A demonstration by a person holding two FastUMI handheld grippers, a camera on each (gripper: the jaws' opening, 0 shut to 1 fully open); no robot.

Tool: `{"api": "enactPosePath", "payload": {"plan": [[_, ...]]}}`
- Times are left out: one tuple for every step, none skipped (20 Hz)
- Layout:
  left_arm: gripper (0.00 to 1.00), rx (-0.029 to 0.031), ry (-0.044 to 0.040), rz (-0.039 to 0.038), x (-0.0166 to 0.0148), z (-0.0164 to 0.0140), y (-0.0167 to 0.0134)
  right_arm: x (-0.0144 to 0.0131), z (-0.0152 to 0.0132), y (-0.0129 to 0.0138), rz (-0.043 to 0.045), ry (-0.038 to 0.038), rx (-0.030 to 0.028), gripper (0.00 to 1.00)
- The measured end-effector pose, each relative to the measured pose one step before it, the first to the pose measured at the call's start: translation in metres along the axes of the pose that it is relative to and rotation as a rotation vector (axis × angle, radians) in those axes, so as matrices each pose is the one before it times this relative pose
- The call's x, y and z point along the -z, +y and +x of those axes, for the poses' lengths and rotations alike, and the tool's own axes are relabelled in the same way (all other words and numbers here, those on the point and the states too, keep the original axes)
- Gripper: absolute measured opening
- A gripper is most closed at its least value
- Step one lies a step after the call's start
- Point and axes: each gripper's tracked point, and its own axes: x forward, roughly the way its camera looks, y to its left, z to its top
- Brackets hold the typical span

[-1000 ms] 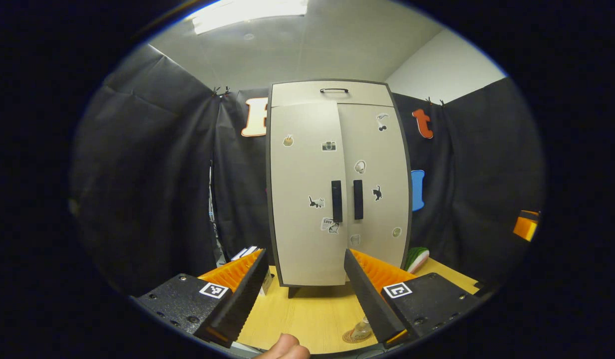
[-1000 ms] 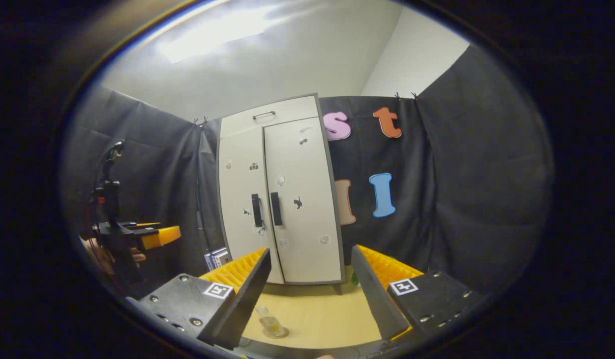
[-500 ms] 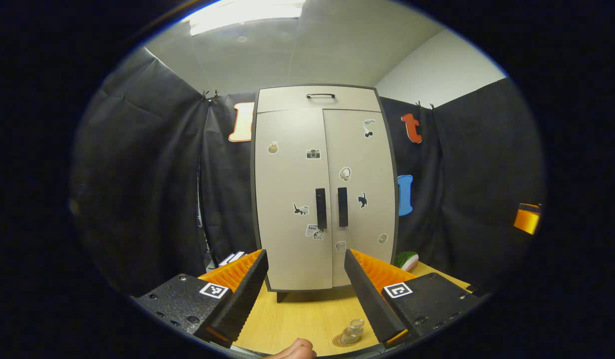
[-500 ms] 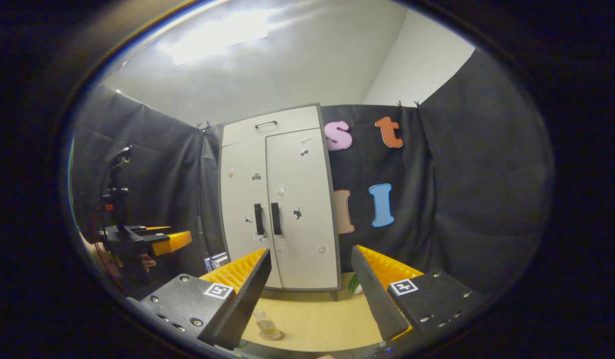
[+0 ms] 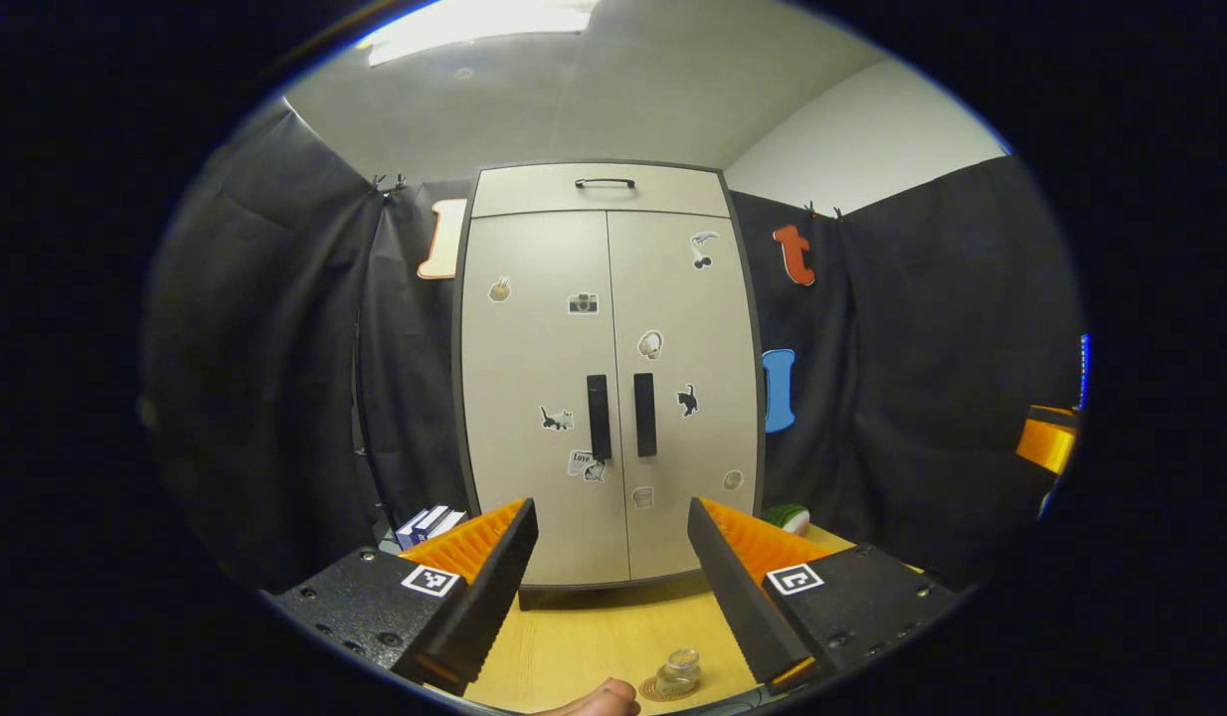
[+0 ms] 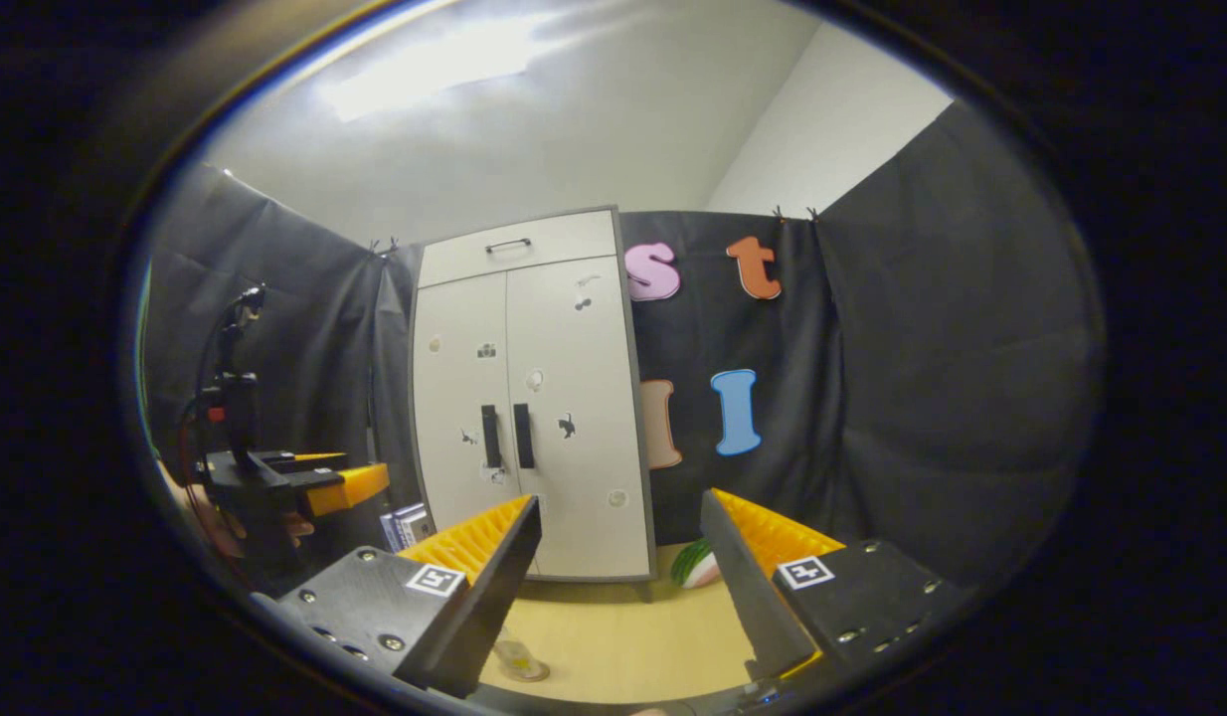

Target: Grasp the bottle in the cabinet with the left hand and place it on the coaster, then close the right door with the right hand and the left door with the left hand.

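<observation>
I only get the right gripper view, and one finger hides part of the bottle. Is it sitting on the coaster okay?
Observer: Yes. In the left gripper view the bottle stands upright on the round coaster, on the table in front of the cabinet.
Operator: Are both doors really shut?
Observer: Seen head-on, the left door and the right door sit flush, with no gap between them.
Operator: Is the left gripper holding anything?
Observer: No. The left gripper has its jaws open with nothing between them.
</observation>
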Motion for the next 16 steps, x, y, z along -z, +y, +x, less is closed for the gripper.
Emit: {"api": "enactPosePath", "payload": {"plan": [[0.96, 0.00710, 0.01539, 0.00564, 0.00393, 0.00095, -0.00328, 0.00019, -0.00141, 0.00043, -0.00437, -0.00160, -0.00291, 0.98], [0.96, 0.00436, 0.00604, 0.00305, 0.00202, 0.00211, -0.00239, -0.00048, 0.00001, -0.00212, -0.00891, -0.00511, 0.00582, 0.98], [0.96, 0.00575, -0.00242, 0.00040, -0.00078, 0.00180, -0.00208, -0.00020, -0.00200, -0.00395, -0.00599, -0.00303, 0.01069, 0.99], [0.96, 0.00586, -0.00287, -0.00111, -0.00082, 0.00129, -0.00288, -0.00125, -0.00022, -0.00220, 0.00233, -0.00519, 0.00977, 0.98], [0.96, 0.00591, -0.00660, 0.00114, -0.00205, 0.00160, -0.00235, -0.00121, -0.00118, -0.00010, 0.00907, -0.00515, 0.00321, 0.98], [0.96, 0.00407, -0.00397, 0.00253, -0.00045, 0.00094, -0.00113, -0.00142, 0.00089, 0.00181, 0.01080, -0.00280, -0.00393, 0.98], [0.96, 0.00072, -0.00730, 0.00071, -0.00115, 0.00022, -0.00026, -0.00106, -0.00010, 0.00114, 0.00288, -0.00196, -0.00144, 0.98], [0.96, 0.00251, -0.00334, -0.00273, -0.00002, 0.00053, -0.00030, -0.00245, 0.00158, -0.00083, -0.00507, -0.00659, 0.00687, 0.98], [0.97, 0.00669, 0.00124, -0.00815, 0.00183, -0.00148, -0.00085, -0.00278, 0.00050, -0.00087, -0.00583, -0.00555, 0.00646, 0.94], [0.96, 0.00845, 0.00148, -0.00755, 0.00137, -0.00118, -0.00225, -0.00197, 0.00124, 0.00194, -0.00354, -0.00165, 0.00200, 0.98], [0.96, 0.00757, 0.00576, 0.00118, 0.00189, -0.00197, -0.00101, -0.00138, 0.00102, 0.00225, -0.00029, -0.00282, 0.00107, 0.98], [0.96, 0.00381, 0.01622, 0.00931, 0.00393, -0.00273, 0.00012, -0.00323, 0.00238, 0.00371, 0.00743, -0.00624, -0.00195, 0.98], [0.97, 0.00680, 0.00361, 0.00451, 0.00049, -0.00196, -0.00136, -0.00344, 0.00259, 0.00352, 0.01540, -0.00286, -0.00130, 0.98], [0.97, 0.01261, -0.00505, -0.00847, -0.00141, -0.00063, -0.00441, -0.00280, 0.00241, 0.00383, 0.00895, 0.00225, 0.00165, 0.98], [0.96, 0.01498, -0.00825, -0.01432, -0.00194, 0.00013, -0.00423, -0.00371, 0.00111, 0.00276, -0.00357, -0.00750, 0.00065, 0.98], [0.96, 0.01022, 0.00198, -0.00843, 0.00149, 0.00097, -0.00208, -0.00358, 0.00120, 0.00263, -0.00987, -0.00515, 0.00183, 0.98]]}}
